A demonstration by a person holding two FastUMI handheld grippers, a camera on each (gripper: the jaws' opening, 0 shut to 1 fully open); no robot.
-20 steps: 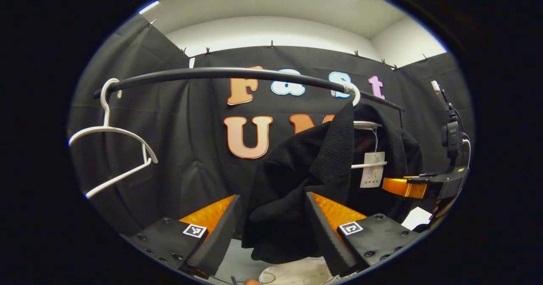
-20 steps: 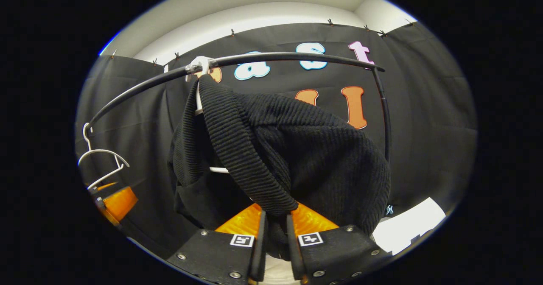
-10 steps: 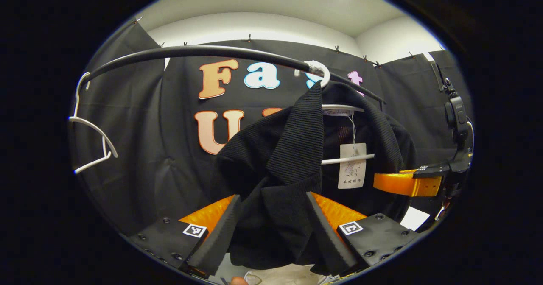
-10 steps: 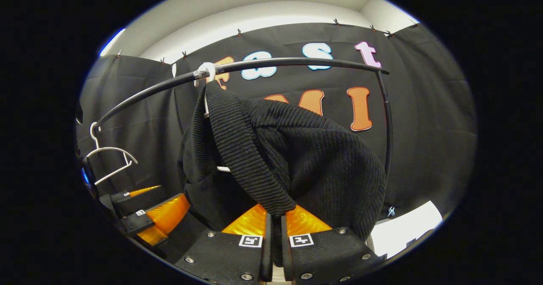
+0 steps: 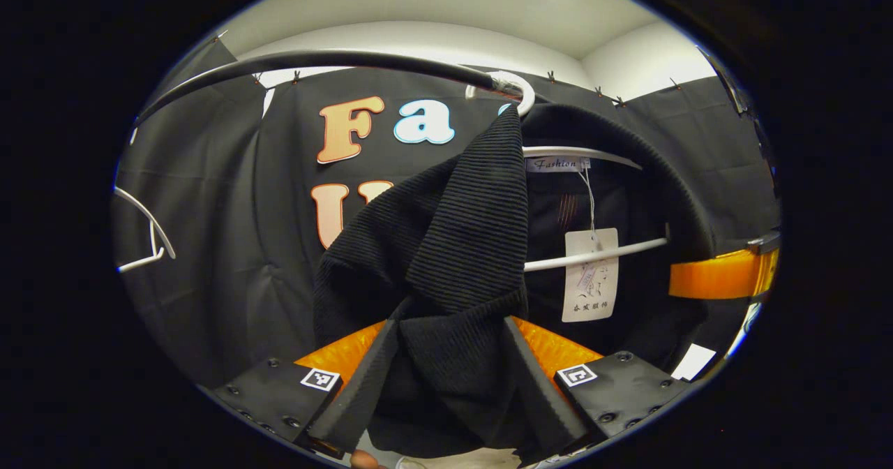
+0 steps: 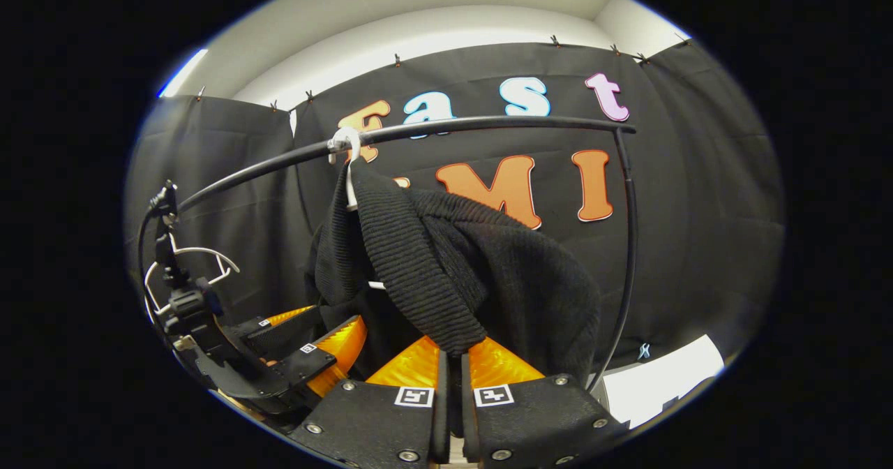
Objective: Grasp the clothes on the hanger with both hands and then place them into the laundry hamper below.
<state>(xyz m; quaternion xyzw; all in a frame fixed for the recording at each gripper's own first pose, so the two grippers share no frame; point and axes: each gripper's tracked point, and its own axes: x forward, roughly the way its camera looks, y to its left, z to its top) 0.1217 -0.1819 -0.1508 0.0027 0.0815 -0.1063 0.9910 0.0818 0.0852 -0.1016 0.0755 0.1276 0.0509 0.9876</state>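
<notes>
A black knit garment [image 5: 453, 246] hangs on a white hanger [image 5: 593, 254] whose hook [image 5: 516, 88] sits on the black rail [image 5: 314, 61]. My left gripper [image 5: 448, 329] is open, its two fingers spread wide with a fold of the garment lying between them. In the right gripper view the garment [image 6: 502, 273] droops from the hanger hook [image 6: 345, 144], and my right gripper [image 6: 452, 357] is shut on its ribbed edge. The left gripper [image 6: 328, 354] shows at the garment's lower left side. An orange finger of the right gripper [image 5: 718, 277] shows beyond the garment.
An empty white hanger [image 6: 195, 259] hangs farther left on the rail [image 6: 488, 125], whose upright post [image 6: 628, 246] stands just right of the garment. A paper tag [image 5: 589, 273] dangles inside the collar. A white patch [image 6: 663, 378] lies low at the right.
The left gripper has moved in closer, so the cloth now lies deeper between its fingers. The right gripper's fingers have closed on the ribbed edge.
</notes>
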